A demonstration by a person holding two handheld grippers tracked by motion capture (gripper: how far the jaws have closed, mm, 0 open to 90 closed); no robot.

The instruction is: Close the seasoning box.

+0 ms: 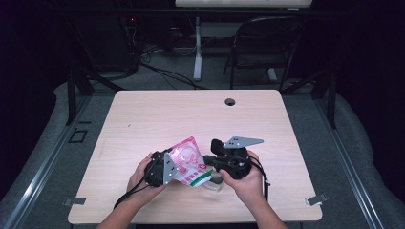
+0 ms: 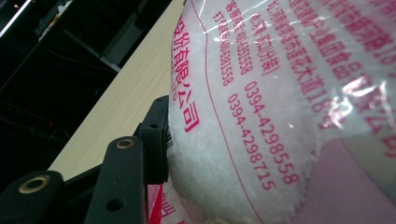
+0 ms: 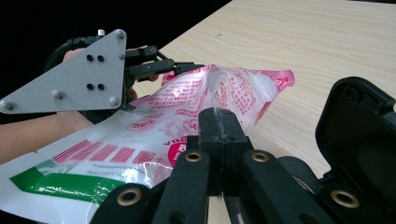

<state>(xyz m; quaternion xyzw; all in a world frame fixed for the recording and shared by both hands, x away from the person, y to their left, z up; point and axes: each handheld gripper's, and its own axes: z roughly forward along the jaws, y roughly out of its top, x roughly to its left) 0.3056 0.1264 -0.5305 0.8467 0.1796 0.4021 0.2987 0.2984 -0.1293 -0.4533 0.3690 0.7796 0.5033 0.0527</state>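
jaws of the left gripper (image 1: 173, 166) pressed against the fat middle of the bag (image 1: 188, 162), one black pad flat on the plastic in the left gripper view, the other side hidden behind the bulge. jaws of the right gripper (image 3: 218, 122) pressed together, pinching a thin fold of the same bag at its upper seam. bag (image 3: 154, 140) held between both grippers, lifted a little above the table (image 1: 157, 114), near the front edge and about at the middle of its width. clear plastic with pink print and pink bar stripes, green band along one end, white grainy content (image 2: 205, 154) packed inside. pink corner pointing away from the person in the high view. left hand (image 1: 138, 179) wrapped around the left gripper, grey three-cornered plate (image 3: 77, 77) on top of it facing the right gripper view. right hand (image 1: 246, 181) around the right gripper, just beside the bag on its right. further out, round hole (image 1: 230, 101) near the far edge of the table, folding chair (image 1: 265, 47) and white post (image 1: 197, 47) behind it on the grey floor.
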